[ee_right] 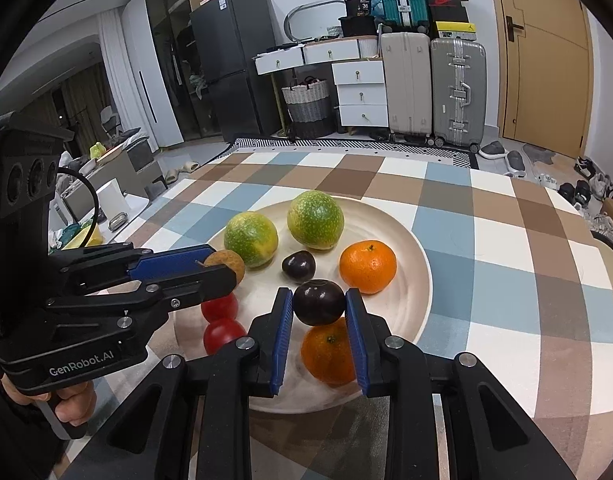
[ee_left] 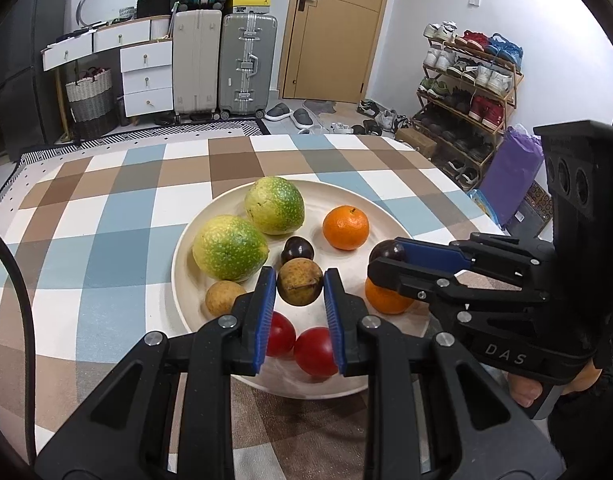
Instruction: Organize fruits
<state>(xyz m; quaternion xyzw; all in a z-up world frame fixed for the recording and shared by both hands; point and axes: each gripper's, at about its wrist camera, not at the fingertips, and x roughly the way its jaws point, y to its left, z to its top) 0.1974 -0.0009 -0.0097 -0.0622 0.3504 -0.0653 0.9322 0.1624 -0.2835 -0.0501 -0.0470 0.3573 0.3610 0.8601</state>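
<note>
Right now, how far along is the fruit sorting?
Nothing looks sorted yet. Most fruit still sits mixed on the plate. In hand: the left gripper clamps a brown longan, and the right gripper clamps a dark plum. Left: two green citrus, two oranges, two red fruits, another longan and another plum.

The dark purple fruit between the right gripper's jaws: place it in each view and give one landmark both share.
Left wrist view: the dark purple fruit sits right of centre, at the tip of the right gripper, above an orange.
Right wrist view: it sits low at centre, between the blue pads.
Shared landmark: the stemmed orange farther back on the plate.
</note>
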